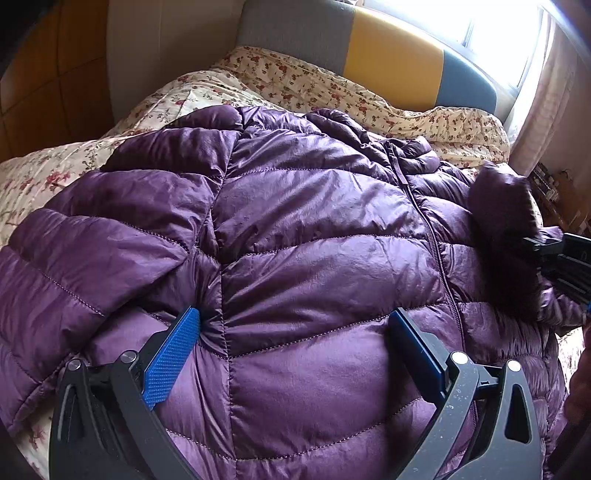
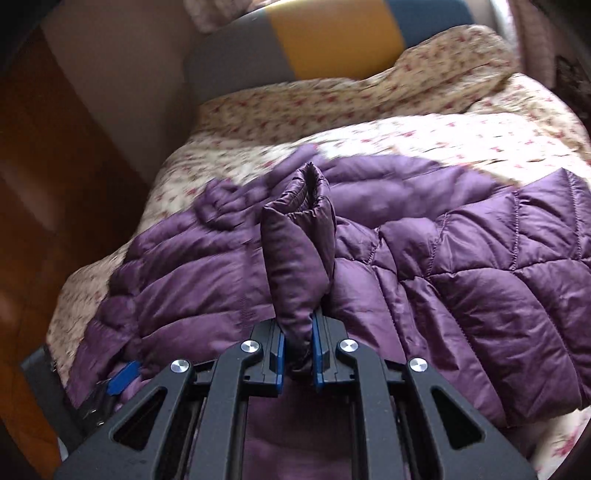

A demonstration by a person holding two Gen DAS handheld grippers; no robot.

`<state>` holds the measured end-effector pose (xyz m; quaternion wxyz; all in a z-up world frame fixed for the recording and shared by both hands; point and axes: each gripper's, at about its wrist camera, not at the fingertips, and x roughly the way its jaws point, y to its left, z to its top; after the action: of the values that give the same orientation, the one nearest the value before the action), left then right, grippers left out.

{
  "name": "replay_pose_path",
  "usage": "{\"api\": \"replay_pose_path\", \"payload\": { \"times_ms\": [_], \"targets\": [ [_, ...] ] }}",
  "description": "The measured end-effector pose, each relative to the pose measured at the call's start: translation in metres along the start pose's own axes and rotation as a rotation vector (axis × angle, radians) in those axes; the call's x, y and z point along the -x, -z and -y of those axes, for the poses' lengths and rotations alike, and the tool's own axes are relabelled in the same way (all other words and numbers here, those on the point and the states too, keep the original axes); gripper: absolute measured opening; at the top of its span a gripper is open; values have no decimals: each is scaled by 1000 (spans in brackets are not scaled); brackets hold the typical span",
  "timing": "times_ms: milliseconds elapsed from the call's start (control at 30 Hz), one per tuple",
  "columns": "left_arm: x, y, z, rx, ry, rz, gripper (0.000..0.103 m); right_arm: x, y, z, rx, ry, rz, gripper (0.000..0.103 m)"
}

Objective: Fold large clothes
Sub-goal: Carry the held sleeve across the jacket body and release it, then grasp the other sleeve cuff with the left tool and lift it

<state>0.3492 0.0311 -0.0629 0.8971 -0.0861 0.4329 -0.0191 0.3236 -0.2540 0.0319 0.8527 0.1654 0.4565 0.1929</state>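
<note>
A purple quilted puffer jacket (image 1: 295, 229) lies front up on the bed, zipper running down its right part; it also shows in the right wrist view (image 2: 461, 288). My left gripper (image 1: 295, 325) is open, its blue-padded fingers (image 1: 173, 354) resting on the jacket's lower front, holding nothing. My right gripper (image 2: 298, 350) is shut on the jacket's sleeve (image 2: 295, 258), which stands up from the jaws with its cuff at the top. In the left wrist view the right gripper (image 1: 561, 258) shows at the right edge with the lifted sleeve (image 1: 502, 221).
The jacket lies on a floral quilt (image 1: 55, 173) that covers the bed. A grey, yellow and blue headboard (image 1: 391, 59) stands behind. A bright window (image 1: 498, 33) with a curtain is at the right. Wooden panelling (image 2: 55, 221) runs along the left.
</note>
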Motion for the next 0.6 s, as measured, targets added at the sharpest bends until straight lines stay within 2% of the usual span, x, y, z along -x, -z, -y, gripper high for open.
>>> {"api": "replay_pose_path", "payload": {
  "times_ms": [67, 167, 200, 267, 333, 467, 600],
  "targets": [
    [0, 0, 0, 2, 4, 0, 100, -8, 4, -10, 17, -51, -30, 12],
    [1, 0, 0, -1, 4, -4, 100, -14, 12, -18, 37, -99, -58, 25],
    [1, 0, 0, -1, 6, -5, 100, -14, 14, -20, 37, -111, -62, 36],
    [2, -1, -1, -2, 5, -10, 100, -13, 16, -21, 42, -130, -66, 42],
    [4, -2, -1, -8, -6, -14, 95, -7, 17, -21, 43, -153, -64, 61],
    [15, -3, -8, 29, 29, 0, 80, 7, 14, -16, 29, -161, -32, 65],
    [30, -7, -3, 49, 103, 33, 79, 24, 12, -4, 11, -133, 10, 70]
  ]
}}
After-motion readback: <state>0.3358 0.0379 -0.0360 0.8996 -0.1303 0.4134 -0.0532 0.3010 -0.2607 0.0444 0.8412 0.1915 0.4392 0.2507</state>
